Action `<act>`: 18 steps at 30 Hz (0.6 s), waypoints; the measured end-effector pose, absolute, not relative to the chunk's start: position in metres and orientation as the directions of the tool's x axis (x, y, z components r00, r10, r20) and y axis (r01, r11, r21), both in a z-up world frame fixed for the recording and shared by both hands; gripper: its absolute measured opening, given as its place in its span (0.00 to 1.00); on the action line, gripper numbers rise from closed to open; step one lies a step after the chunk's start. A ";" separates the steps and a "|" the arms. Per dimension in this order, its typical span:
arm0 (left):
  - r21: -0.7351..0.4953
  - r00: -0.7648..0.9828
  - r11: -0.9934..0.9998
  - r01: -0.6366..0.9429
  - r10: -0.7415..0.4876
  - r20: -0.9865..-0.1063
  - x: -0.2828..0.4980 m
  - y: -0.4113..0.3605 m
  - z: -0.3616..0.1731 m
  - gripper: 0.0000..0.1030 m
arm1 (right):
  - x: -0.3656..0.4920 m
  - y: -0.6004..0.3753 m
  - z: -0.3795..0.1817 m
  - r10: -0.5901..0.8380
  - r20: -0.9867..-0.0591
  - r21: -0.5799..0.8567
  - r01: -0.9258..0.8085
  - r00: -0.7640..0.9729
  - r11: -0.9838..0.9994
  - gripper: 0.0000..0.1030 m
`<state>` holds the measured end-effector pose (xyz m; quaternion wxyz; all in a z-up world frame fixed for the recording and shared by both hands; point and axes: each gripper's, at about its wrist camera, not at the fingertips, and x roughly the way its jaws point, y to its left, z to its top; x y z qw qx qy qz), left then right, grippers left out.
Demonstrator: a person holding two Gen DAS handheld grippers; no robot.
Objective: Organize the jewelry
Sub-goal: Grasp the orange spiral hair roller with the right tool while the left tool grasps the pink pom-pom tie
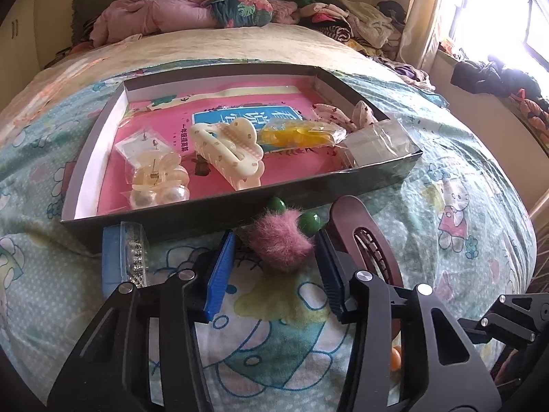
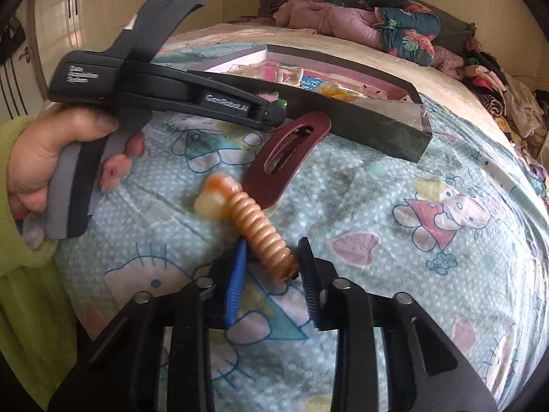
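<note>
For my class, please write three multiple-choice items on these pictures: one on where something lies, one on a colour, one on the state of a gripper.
1. Where does the fluffy pink hair tie lie?
A. in the tray
B. on the bedspread in front of the tray
C. on the pillows

2. What colour is the long oval hair clip?
A. dark red
B. white
C. yellow

3. What is the right gripper doing?
A. open over nothing
B. shut on a spiral hair tie
C. shut on a pearl clip

Answers: B, it sits outside the tray wall; A, its shell is maroon; B, the spiral hair tie sticks out between its fingers.
</note>
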<state>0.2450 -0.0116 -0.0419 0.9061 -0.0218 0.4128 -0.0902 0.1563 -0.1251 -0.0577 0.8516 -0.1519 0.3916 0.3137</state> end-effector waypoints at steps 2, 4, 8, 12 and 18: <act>-0.112 0.641 0.982 0.151 -0.184 -0.745 0.246 -0.013 -0.043 0.33 | 0.154 -0.130 -0.056 0.432 -0.762 0.016 -0.652 0.483 0.758 0.23; -0.122 0.638 0.979 0.161 -0.198 -0.744 0.246 -0.014 -0.043 0.28 | 0.149 -0.136 -0.054 0.441 -0.757 0.032 -0.646 0.483 0.763 0.23; -0.108 0.643 0.977 0.183 -0.202 -0.739 0.242 -0.019 -0.040 0.16 | 0.147 -0.145 -0.049 0.453 -0.744 0.062 -0.624 0.490 0.779 0.22; -0.116 0.649 0.976 0.187 -0.211 -0.731 0.237 -0.017 -0.036 0.15 | 0.145 -0.153 -0.042 0.461 -0.728 0.080 -0.606 0.507 0.791 0.20; -0.111 0.659 0.972 0.205 -0.221 -0.719 0.226 -0.018 -0.031 0.14 | 0.142 -0.164 -0.038 0.448 -0.721 0.075 -0.583 0.529 0.809 0.16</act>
